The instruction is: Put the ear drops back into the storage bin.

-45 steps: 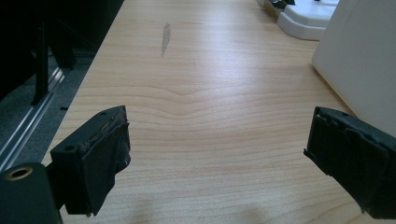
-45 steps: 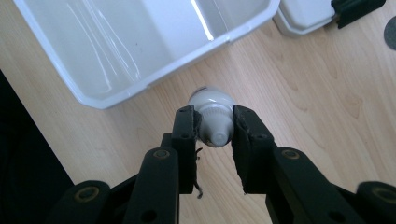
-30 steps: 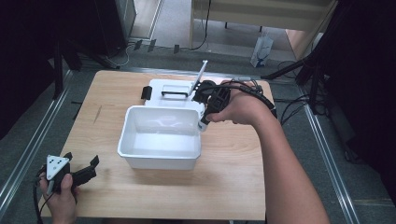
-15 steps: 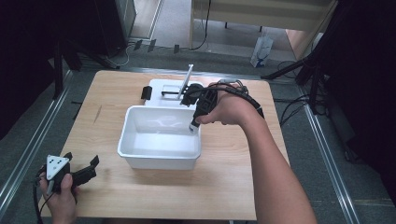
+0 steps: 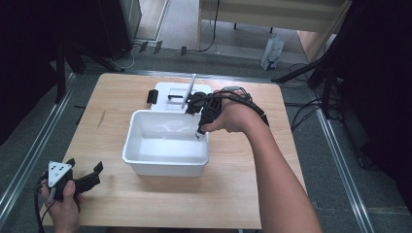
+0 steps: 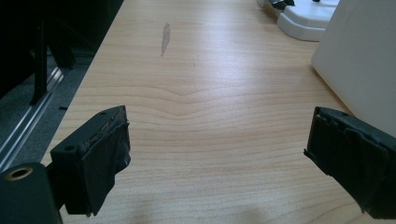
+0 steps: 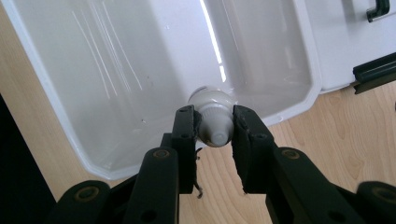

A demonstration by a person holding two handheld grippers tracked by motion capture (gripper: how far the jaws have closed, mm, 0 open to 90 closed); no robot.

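We hold the right gripper (image 5: 199, 132) over the far right corner of the white tub (image 5: 145, 162), pointing down, its jaws clamped on a small white tube (image 7: 214, 122) by its ribbed cap end. In the right gripper view the tube hangs just inside the tub's rim, its rounded end over the bare tub floor; we cannot tell whether it touches the floor. Behind the tub, touching or just beside its far wall, lies the white lid (image 5: 175, 91) with a black handle (image 7: 377, 9) and a black clip (image 5: 152, 96) at its left edge. A thin grey rod (image 5: 189, 90) slants up over the lid, close to our right hand (image 5: 232, 116), whose cable loops across the wrist. Our left gripper (image 5: 90, 175) rests at the near left corner of the wooden table (image 5: 243, 194), jaws spread wide with nothing between them, well apart from the tub. In the left gripper view the tub's side wall stands just beyond one jaw, and a grey smear (image 6: 165, 37) marks the tabletop farther off.
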